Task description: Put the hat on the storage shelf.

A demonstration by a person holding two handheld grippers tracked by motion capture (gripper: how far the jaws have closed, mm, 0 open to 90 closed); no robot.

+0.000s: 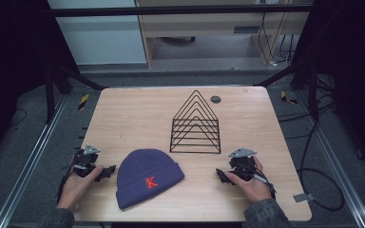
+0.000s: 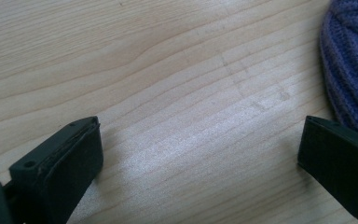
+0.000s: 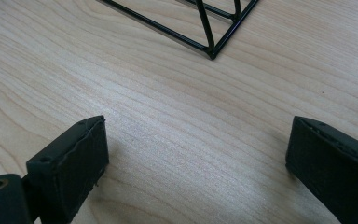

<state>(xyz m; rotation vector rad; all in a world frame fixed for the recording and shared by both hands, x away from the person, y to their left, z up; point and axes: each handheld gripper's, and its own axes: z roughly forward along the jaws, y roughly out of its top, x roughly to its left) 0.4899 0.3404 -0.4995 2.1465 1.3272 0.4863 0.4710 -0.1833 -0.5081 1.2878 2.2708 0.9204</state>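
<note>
Lay near the pale wooden surface (image 1: 123,118)'s front edge: navy knitted beanie (image 1: 147,176), bare room around. Flanked it low: left hand-held gripper (image 1: 108,172) and right hand-held gripper (image 1: 221,175), both wide open, empty.

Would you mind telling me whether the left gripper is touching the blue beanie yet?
Apart. The high view shows bare wood between the left gripper and the beanie; in the left gripper view its open jaws rest over the table, beanie beside.

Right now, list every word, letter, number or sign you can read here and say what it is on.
"K": one red letter on the folded cuff of the purple beanie, read in the high view.
Nothing else is readable: the wire rack, the table and both grippers carry no legible text.
</note>
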